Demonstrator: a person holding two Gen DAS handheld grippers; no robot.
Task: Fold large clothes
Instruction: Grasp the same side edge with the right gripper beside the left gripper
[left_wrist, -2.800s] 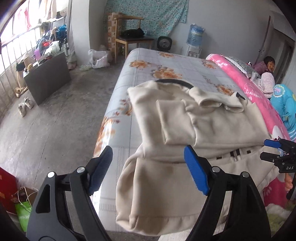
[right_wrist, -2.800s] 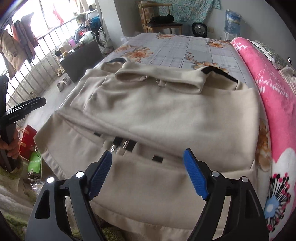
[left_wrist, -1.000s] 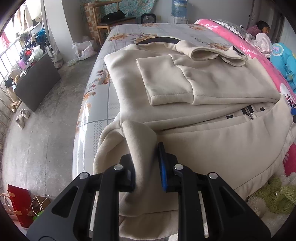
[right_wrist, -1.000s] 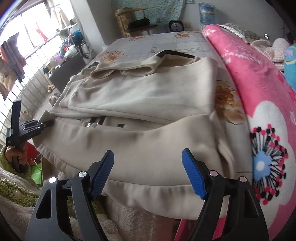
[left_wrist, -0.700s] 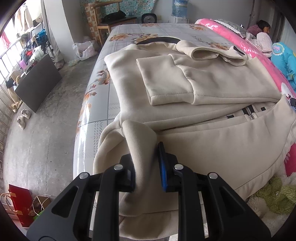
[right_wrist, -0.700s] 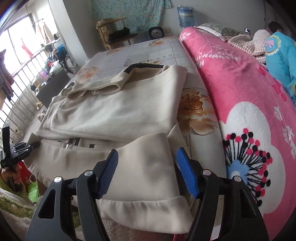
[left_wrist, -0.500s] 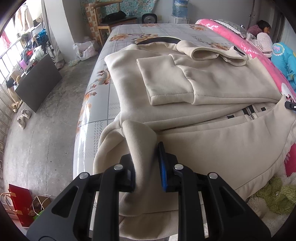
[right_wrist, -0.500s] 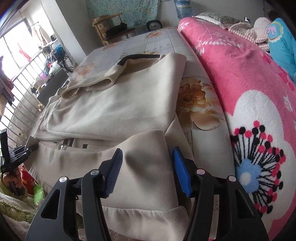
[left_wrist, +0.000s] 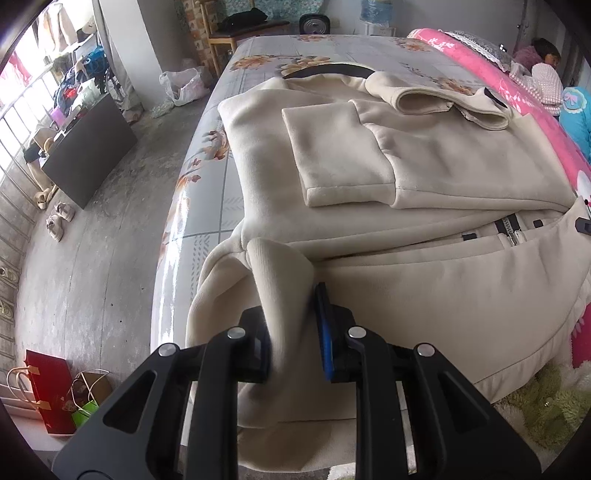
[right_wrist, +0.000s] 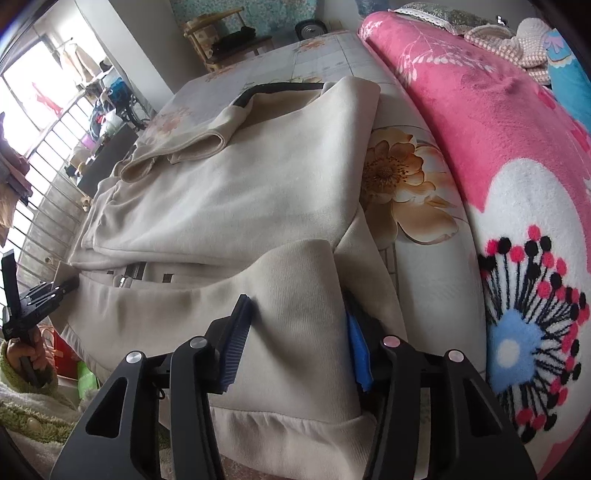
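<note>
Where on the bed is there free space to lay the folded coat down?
Bare floral sheet lies beyond the coat collar, toward the chair. A narrow strip runs along the bed's floor-side edge. Another strip lies between coat and pink blanket. The near half is crowded: coat everywhere.

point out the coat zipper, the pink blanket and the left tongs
zipper (left_wrist: 511, 229), left wrist view, its metal teeth
pink blanket (right_wrist: 480, 103), right wrist view, its plain pink part
left tongs (left_wrist: 295, 332), left wrist view, between the tips, on pinched coat fabric
</note>
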